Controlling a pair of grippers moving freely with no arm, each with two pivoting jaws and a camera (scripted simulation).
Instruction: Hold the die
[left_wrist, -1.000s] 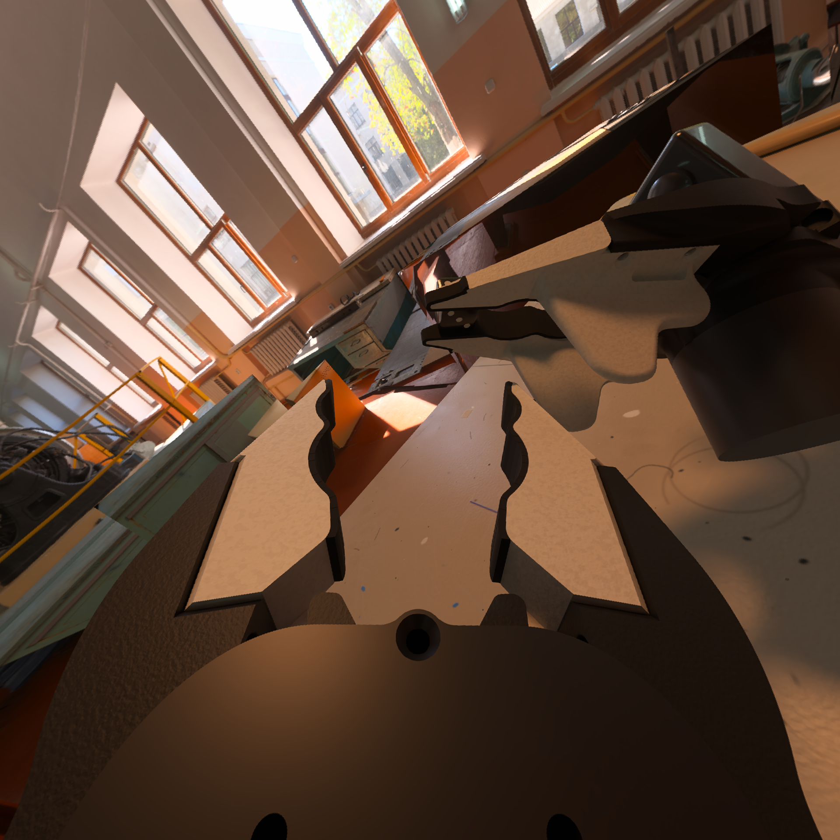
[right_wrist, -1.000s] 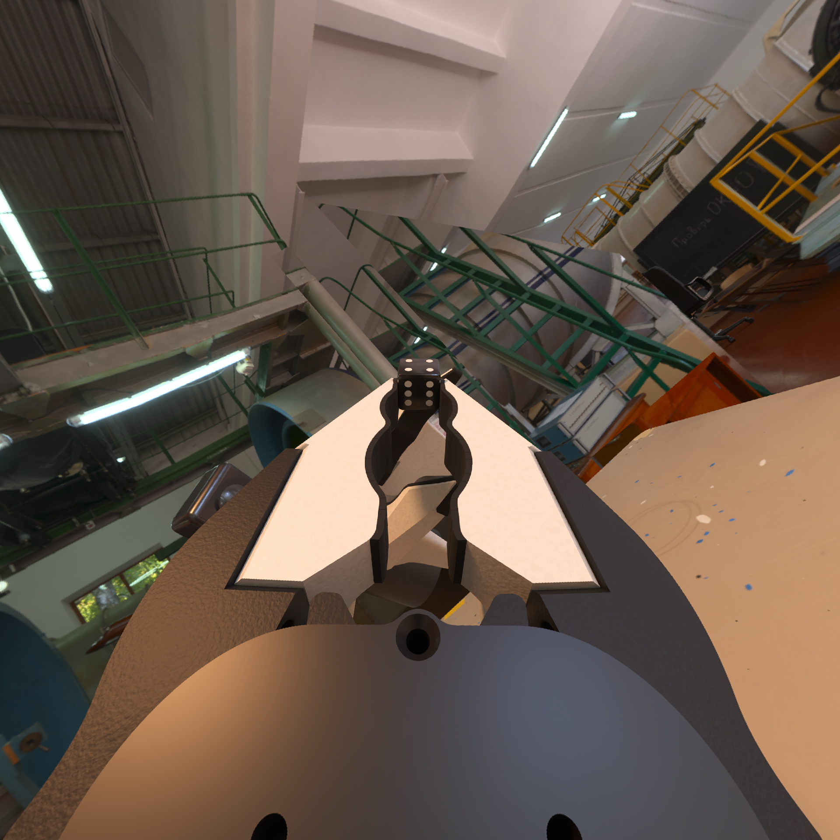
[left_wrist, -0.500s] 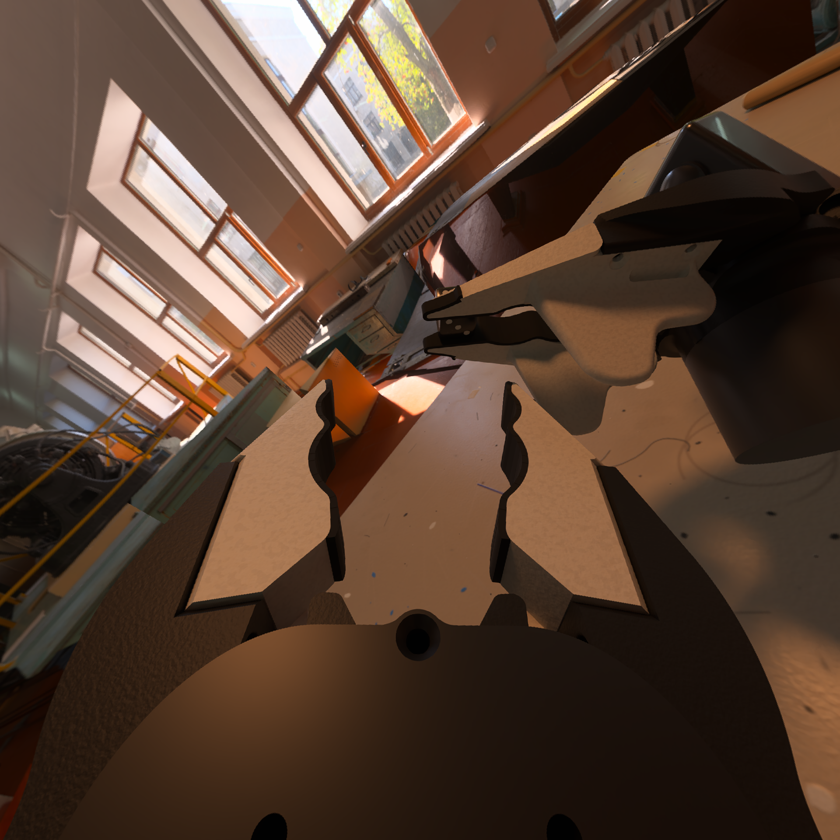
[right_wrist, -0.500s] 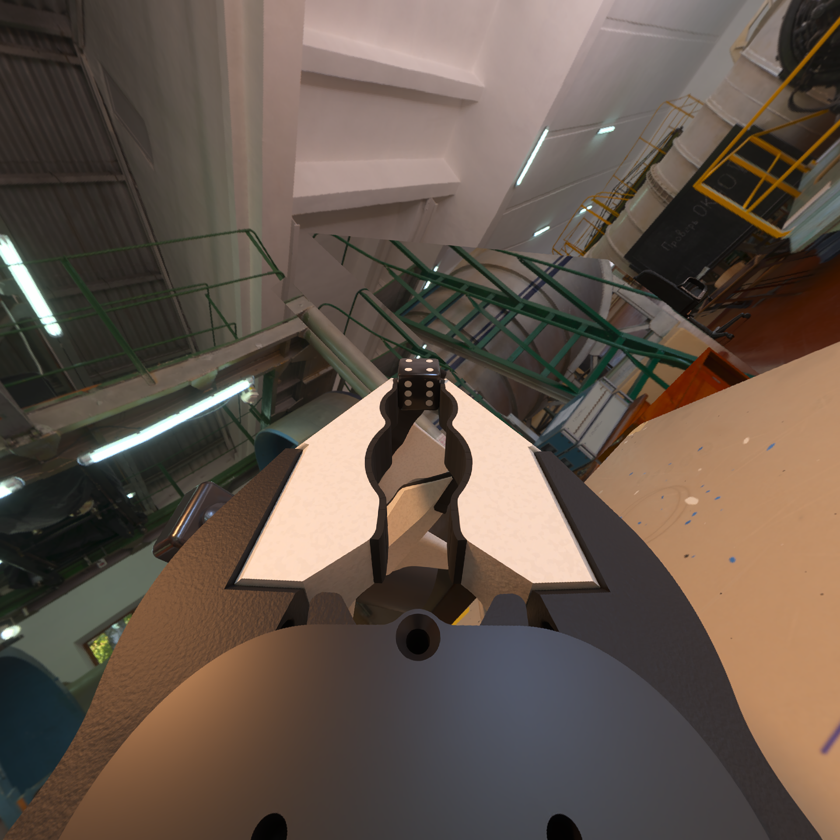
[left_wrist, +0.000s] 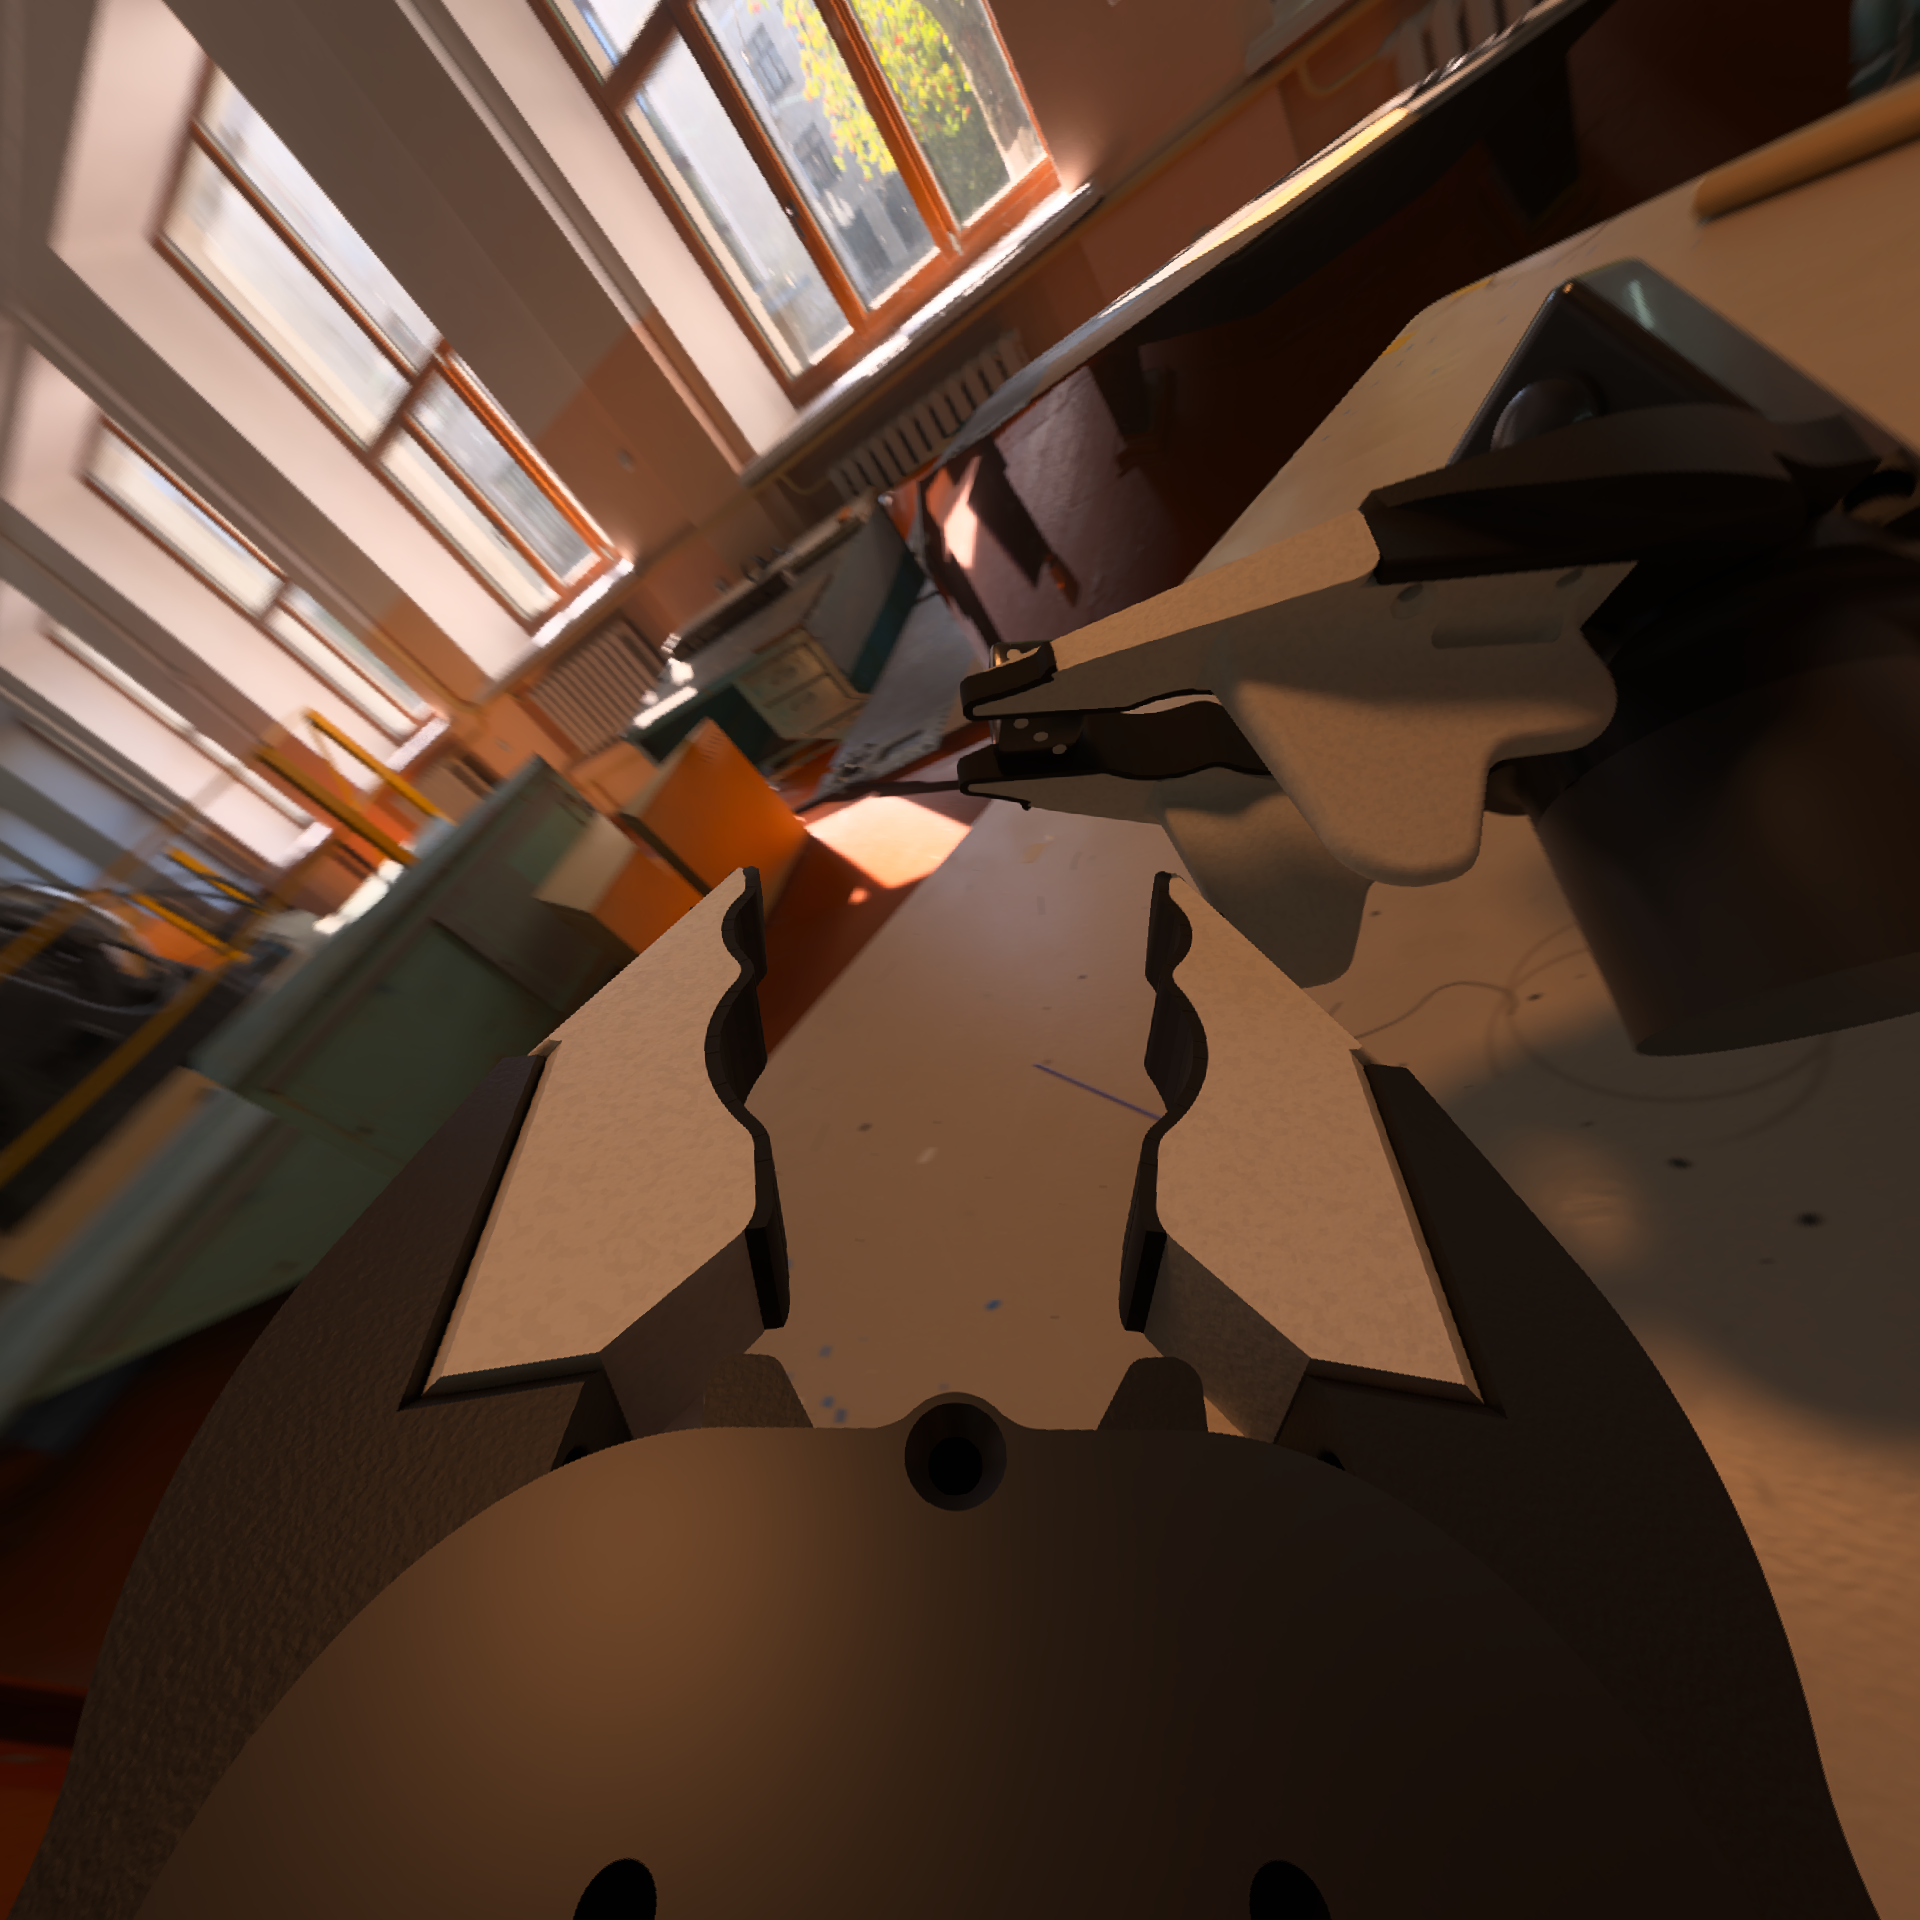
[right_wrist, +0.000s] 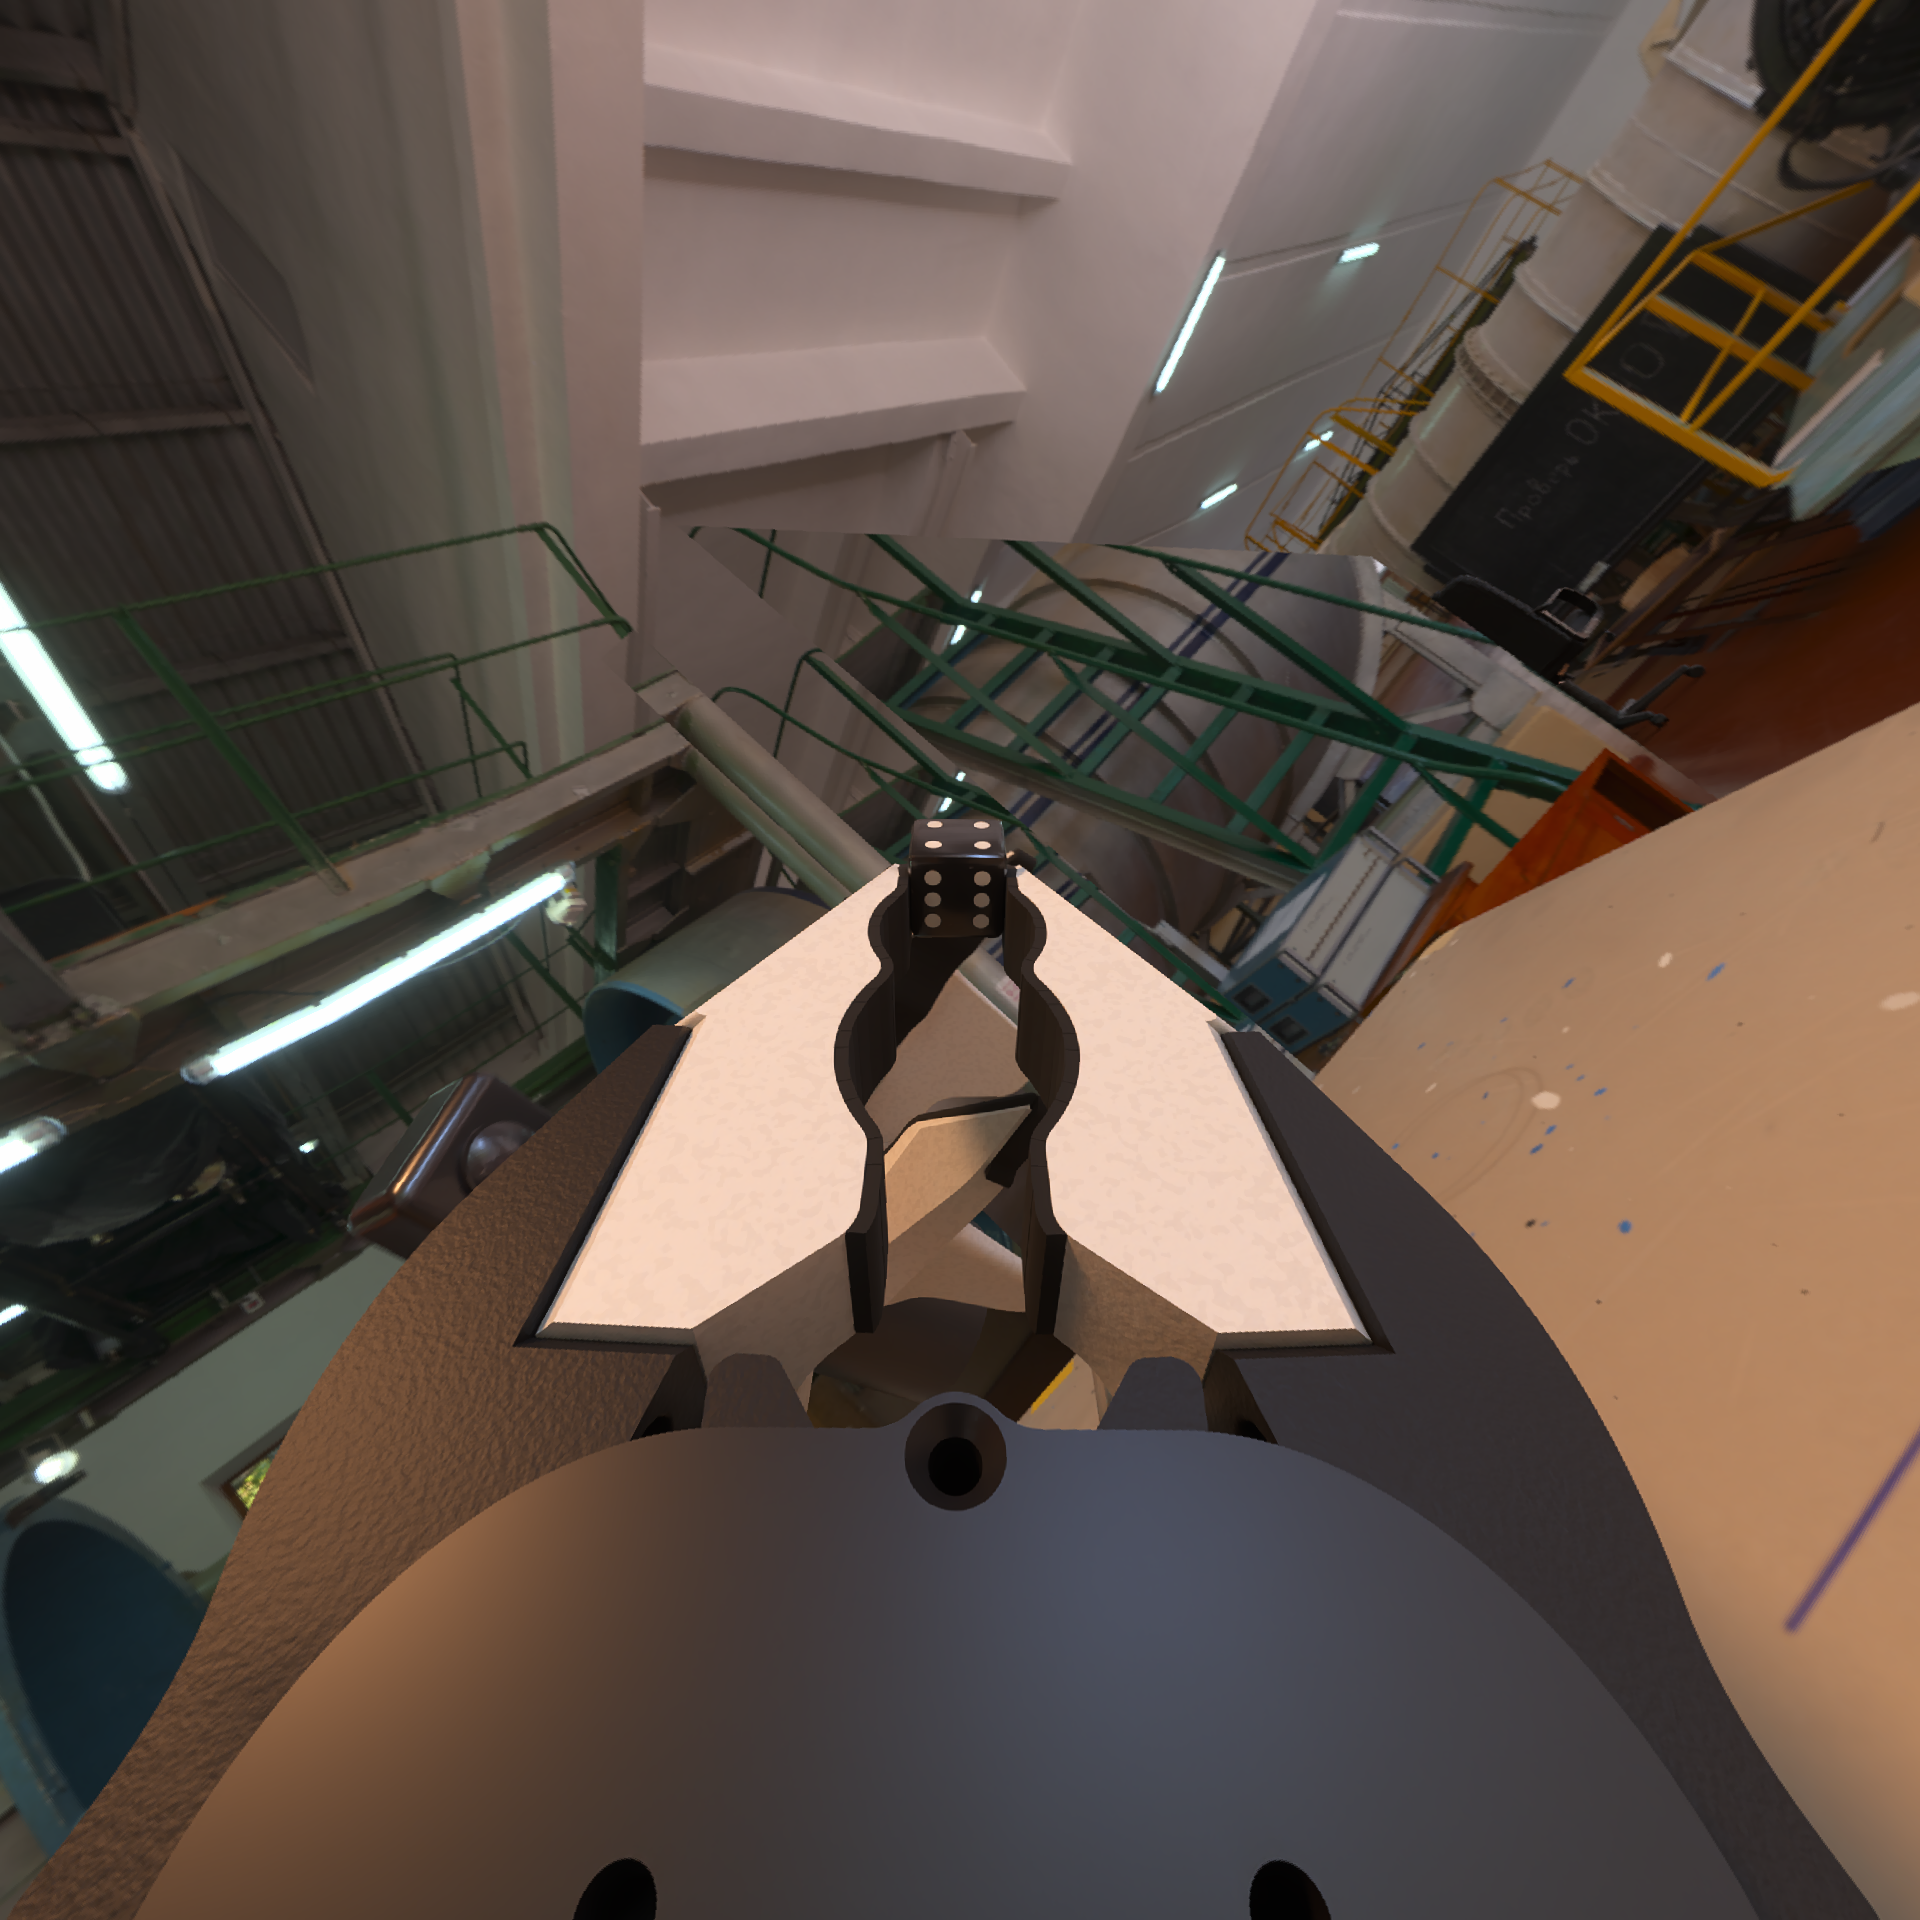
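A small black die (right_wrist: 956, 881) with white pips is pinched between the fingertips of my right gripper (right_wrist: 956, 904), which is shut on it and holds it up in the air, off the table. In the left wrist view the same right gripper (left_wrist: 997, 727) reaches in from the right with the die (left_wrist: 1034, 727) at its tips, just beyond and above my left gripper (left_wrist: 954, 894). My left gripper is open and empty, its jaws wide apart over the beige table (left_wrist: 935, 1143). Through my right gripper's jaws I see one pale finger (right_wrist: 935, 1153) of the left gripper below.
The beige speckled table (right_wrist: 1662, 1091) lies to the right in the right wrist view. Its far edge (left_wrist: 831, 935) drops to an orange floor in the left wrist view. An orange cabinet (left_wrist: 707, 821) and green benches stand beyond.
My right gripper keeps the die pinched and has tilted a little, so the table fills more of its view. In the left wrist view the right gripper has drifted slightly; my left gripper stays open.
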